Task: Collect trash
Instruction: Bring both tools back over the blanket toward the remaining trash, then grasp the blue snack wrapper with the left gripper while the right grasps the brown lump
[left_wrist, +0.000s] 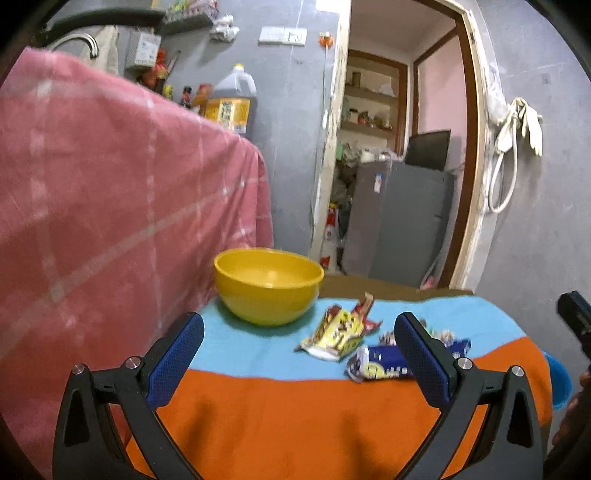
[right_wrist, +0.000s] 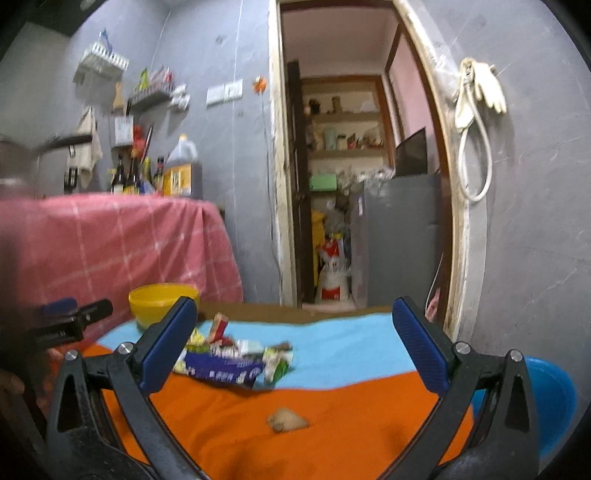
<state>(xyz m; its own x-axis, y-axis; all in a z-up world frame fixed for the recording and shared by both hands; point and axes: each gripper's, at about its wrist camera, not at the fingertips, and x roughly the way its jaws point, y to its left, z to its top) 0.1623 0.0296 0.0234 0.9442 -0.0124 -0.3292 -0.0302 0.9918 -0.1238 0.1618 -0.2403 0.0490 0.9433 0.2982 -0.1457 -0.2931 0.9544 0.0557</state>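
Snack wrappers lie on a table covered with an orange and blue cloth (left_wrist: 280, 417): a yellow and red wrapper (left_wrist: 338, 332) and a blue wrapper (left_wrist: 384, 363). The same pile of wrappers (right_wrist: 236, 360) shows in the right wrist view, with a small crumpled tan scrap (right_wrist: 288, 421) nearer on the orange part. A yellow bowl (left_wrist: 267, 284) stands at the back left. My left gripper (left_wrist: 299, 332) is open and holds nothing, short of the wrappers. My right gripper (right_wrist: 295, 317) is open too and holds nothing, with the scrap below it.
A tall surface draped in pink checked cloth (left_wrist: 110, 206) rises at the left. A blue tub (right_wrist: 550, 402) sits beyond the table's right edge. Behind are a grey wall, an open doorway (right_wrist: 351, 184) and a grey fridge (left_wrist: 402, 221). A large oil jug (left_wrist: 231, 99) stands on the pink surface.
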